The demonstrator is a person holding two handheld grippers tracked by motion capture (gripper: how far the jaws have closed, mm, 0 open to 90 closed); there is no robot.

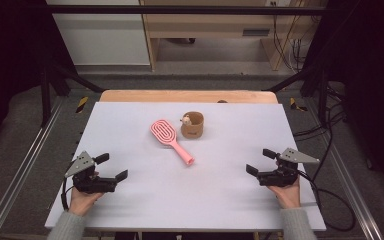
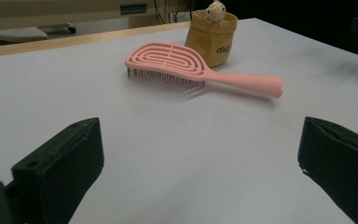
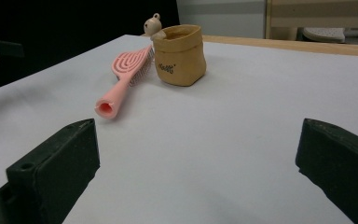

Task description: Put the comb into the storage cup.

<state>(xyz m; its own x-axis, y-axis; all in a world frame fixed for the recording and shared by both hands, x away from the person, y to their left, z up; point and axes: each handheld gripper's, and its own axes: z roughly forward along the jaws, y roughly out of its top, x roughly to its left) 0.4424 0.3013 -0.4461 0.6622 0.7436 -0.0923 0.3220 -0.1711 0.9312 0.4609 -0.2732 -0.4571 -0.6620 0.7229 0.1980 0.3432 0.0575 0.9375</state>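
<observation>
From the high view I see my left gripper (image 1: 112, 167) near the front left corner of the white table (image 1: 130, 200) and my right gripper (image 1: 260, 161) near the front right, each held in a hand that comes in from the bottom edge, both with jaws spread wide and nothing between them. The pink hairbrush (image 1: 170, 139) lies near the middle of the table, bristles down, its slotted head toward the far left and its handle running toward me and to the right; it is well apart from both grippers. Just beside the brush head, on its right, stands a small tan pouch (image 1: 193, 126) with a little pale figure (image 1: 185, 119) at its rim. In the left gripper view my two black jaws rise at the lower corners, wide apart over bare table, and ahead of them the hairbrush (image 2: 177, 63) lies broadside with its handle pointing right, the tan pouch (image 2: 216, 37) behind it and the pale figure (image 2: 214, 10) peeking over the top. In the right gripper view my jaws again stand wide with nothing held; the hairbrush (image 3: 123, 81) points its hollow handle end toward me, the tan pouch (image 3: 181, 55) is upright just to its right, and the pale figure (image 3: 154, 24) sits at the pouch's left rim.
</observation>
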